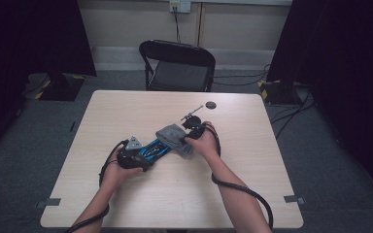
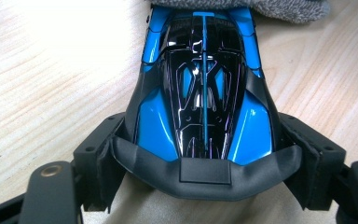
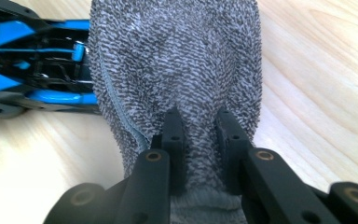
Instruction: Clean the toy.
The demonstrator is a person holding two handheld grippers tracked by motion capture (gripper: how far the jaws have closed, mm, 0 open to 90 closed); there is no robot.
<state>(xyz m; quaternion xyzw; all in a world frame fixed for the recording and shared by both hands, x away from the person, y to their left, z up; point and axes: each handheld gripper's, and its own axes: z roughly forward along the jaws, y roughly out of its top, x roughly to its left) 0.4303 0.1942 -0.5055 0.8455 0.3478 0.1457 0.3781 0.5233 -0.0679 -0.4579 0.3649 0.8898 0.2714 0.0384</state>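
wiping the car: hold and cloth positions

left tool (image 2: 200, 186) clamps the car (image 2: 200, 93) by one end, jaws wide, to steady it mid-surface (image 1: 141, 204). right tool (image 3: 200, 140) pinches the cloth (image 3: 182, 60), jaws nearly closed, draping it over the car's 2 o'clock end for wiping.

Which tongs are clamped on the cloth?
The right tongs pinch the grey cloth; the left tongs grip the blue toy car instead.

A bare recording room or lab is showing here: black curtains (image 1: 39, 34) hanging both sides, cables (image 1: 291, 114) trailing over grey carpet, a folding chair (image 1: 177, 65) facing the lone tabletop (image 1: 126, 111).
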